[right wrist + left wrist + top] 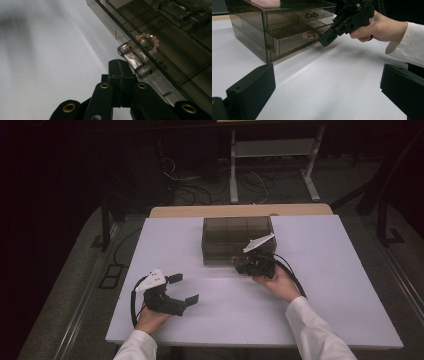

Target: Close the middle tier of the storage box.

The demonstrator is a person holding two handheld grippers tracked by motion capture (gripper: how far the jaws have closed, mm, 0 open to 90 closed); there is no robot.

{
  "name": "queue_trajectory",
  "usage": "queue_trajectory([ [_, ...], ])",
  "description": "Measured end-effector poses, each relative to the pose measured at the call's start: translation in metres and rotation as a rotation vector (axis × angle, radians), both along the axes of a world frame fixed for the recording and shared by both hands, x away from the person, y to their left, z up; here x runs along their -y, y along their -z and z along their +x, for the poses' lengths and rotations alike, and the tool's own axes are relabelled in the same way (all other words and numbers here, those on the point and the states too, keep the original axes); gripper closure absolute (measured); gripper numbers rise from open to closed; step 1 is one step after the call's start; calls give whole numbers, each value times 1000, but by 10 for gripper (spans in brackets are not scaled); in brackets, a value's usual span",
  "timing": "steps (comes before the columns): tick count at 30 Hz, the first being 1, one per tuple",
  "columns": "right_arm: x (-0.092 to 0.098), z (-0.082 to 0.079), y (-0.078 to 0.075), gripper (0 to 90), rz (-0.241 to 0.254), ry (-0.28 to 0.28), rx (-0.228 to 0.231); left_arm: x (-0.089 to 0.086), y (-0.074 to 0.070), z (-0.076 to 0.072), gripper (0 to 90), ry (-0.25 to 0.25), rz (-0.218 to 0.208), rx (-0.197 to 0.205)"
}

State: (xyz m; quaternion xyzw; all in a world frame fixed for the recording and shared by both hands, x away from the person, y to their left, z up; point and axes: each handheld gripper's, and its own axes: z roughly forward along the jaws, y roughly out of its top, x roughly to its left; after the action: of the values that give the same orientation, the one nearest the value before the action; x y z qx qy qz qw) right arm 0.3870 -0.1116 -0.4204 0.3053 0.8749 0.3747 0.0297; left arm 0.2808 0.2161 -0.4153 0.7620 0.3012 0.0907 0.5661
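The right tool (120,68), jaws together, sits at the drawer handle (134,61); the left tool (182,288) rests apart on the table (325,270).

White rectangular table w/ matte top (165,240); smoky see-through plastic drawer box (220,227) sits on it, centre, near far edge.

White long sleeves (310,330); black two-jaw left gripper (182,288) and right gripper (245,267), grey three-cornered top plates, black trailing cables, brass rivets on right's linkage.
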Motion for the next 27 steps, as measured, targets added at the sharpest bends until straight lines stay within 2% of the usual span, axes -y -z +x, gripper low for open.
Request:
queue_trajectory([
  [27,10,13,6,890,56,45,-1,0,0,0,0,-3,-1,1],
])
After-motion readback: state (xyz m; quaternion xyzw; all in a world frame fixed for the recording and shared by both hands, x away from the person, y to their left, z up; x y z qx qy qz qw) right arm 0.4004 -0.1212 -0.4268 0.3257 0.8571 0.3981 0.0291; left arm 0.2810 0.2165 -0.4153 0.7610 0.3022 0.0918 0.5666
